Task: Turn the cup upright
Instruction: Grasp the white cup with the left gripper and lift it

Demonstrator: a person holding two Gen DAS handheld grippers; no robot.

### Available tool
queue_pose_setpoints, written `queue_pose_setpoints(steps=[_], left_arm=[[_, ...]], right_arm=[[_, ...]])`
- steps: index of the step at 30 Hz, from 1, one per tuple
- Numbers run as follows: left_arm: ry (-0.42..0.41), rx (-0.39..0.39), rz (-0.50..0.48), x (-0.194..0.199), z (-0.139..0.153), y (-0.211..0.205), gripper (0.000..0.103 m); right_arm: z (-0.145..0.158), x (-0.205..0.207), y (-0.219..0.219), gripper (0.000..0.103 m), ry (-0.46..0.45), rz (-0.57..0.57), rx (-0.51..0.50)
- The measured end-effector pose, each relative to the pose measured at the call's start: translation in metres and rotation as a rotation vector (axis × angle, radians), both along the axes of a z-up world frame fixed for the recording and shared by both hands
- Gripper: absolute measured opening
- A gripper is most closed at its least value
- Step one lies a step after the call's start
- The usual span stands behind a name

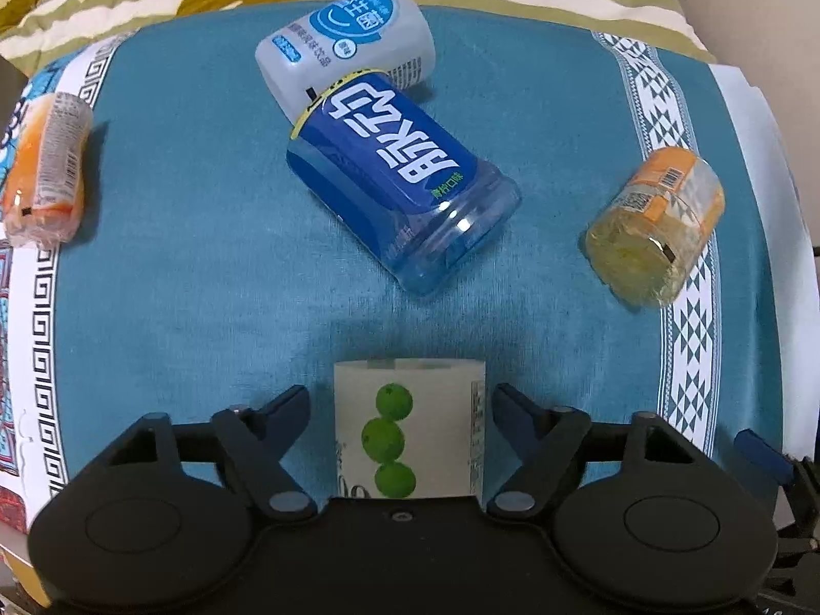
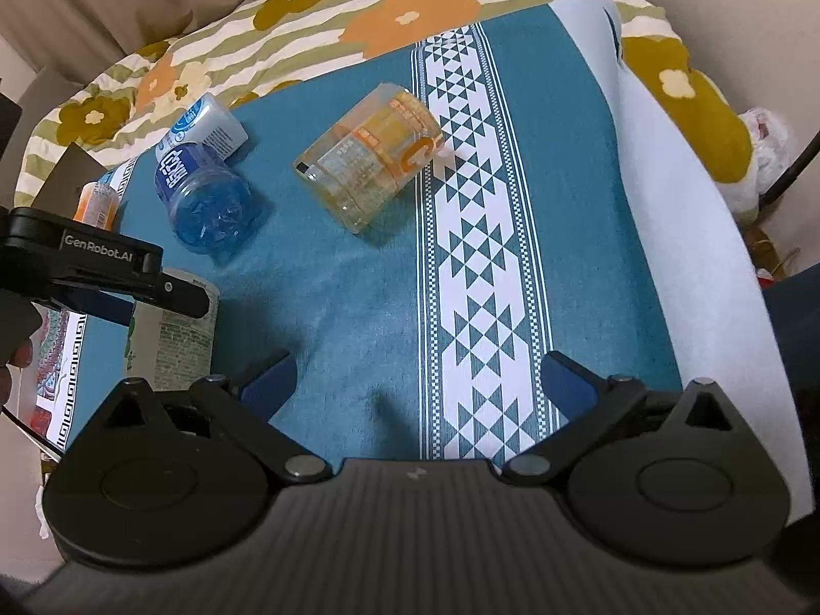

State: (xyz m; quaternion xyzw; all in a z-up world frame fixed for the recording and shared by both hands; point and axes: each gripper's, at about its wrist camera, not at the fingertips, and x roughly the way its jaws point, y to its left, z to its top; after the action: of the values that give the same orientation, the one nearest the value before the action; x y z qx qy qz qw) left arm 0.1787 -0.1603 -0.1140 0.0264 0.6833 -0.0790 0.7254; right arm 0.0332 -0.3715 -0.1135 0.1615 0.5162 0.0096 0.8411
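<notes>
A white cup with green fruit on its label (image 1: pixel 407 428) stands between the fingers of my left gripper (image 1: pixel 402 405); the jaws are open, with small gaps on both sides. It shows in the right wrist view (image 2: pixel 171 330) under the left gripper's finger. A blue cup (image 1: pixel 397 179) lies on its side mid-cloth, against a grey-white cup (image 1: pixel 346 43) also on its side. A yellow-orange cup (image 1: pixel 658 225) lies on its side at the right, and shows in the right wrist view (image 2: pixel 369 154). My right gripper (image 2: pixel 417 384) is open and empty above the cloth.
An orange cup (image 1: pixel 43 164) lies on its side at the cloth's left edge. The teal cloth (image 1: pixel 205 256) has patterned white bands left and right (image 2: pixel 476 256). A floral quilt (image 2: pixel 359 15) lies behind. The left gripper's body (image 2: pixel 77 266) sits at left.
</notes>
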Motion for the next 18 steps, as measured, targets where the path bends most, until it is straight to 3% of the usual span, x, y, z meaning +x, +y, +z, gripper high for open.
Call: queue_pose_setpoints(steps=[5,18], left_arm=[[0.032,-0.005,0.002,0.002,-0.009,-0.002,0.067],[-0.015,-0.05,-0.019,-0.008,0.001,0.003,0.062]], right_arm=[[-0.002,0.002,-0.002,0.103,0.0,-0.002,0.007],[-0.001,0.002,-0.004,0.103,-0.012,-0.018,0.024]])
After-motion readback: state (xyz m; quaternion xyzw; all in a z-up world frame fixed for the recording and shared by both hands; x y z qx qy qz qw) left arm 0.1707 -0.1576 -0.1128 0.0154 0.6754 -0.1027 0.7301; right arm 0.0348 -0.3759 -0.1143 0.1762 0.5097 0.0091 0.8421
